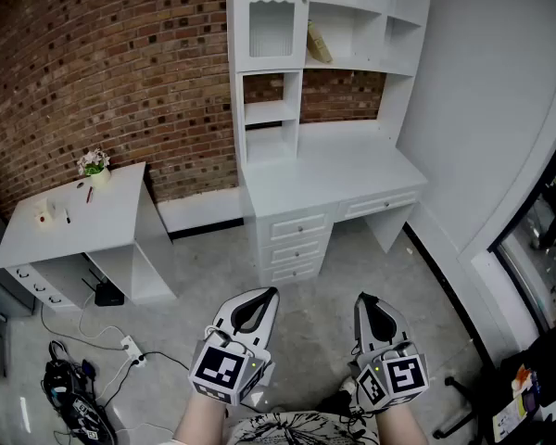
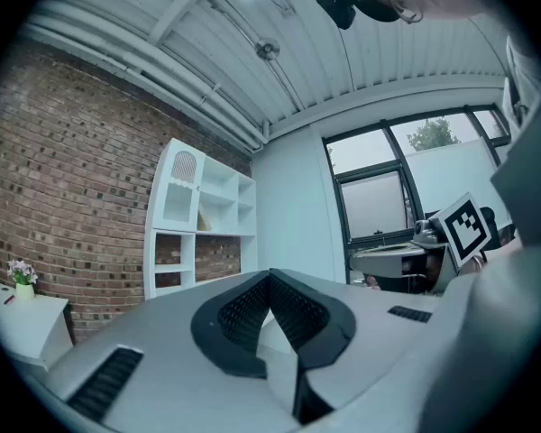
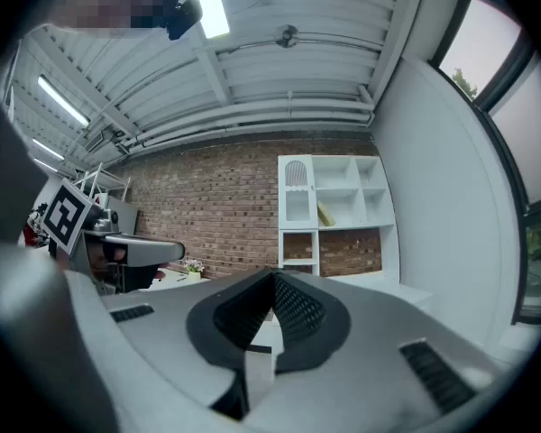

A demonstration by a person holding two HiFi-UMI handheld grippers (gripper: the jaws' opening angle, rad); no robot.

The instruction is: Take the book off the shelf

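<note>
Red brick wall (image 1: 120,72) behind a white shelf unit (image 1: 271,111) with a built-on desk.

Head view: the tan book (image 1: 318,44) leans tilted at the left end of an upper open compartment, just right of the slatted door. The left gripper (image 1: 270,292) and right gripper (image 1: 362,297) sit low in frame over grey floor, well apart from the shelf unit. Both pairs of jaws are closed tip to tip, nothing held. A small white table (image 1: 120,221) stands at left, with a flower pot (image 1: 94,165) near its back edge.

Left gripper view: the jaws are pressed together with nothing between them. The shelf unit is beyond them, and the book (image 2: 203,219) in its upper compartment is well apart from the jaws.

Right gripper view: the jaws are together, gripping nothing. The book (image 3: 325,213) stands tilted in its compartment, leaning toward that compartment's left wall.
</note>
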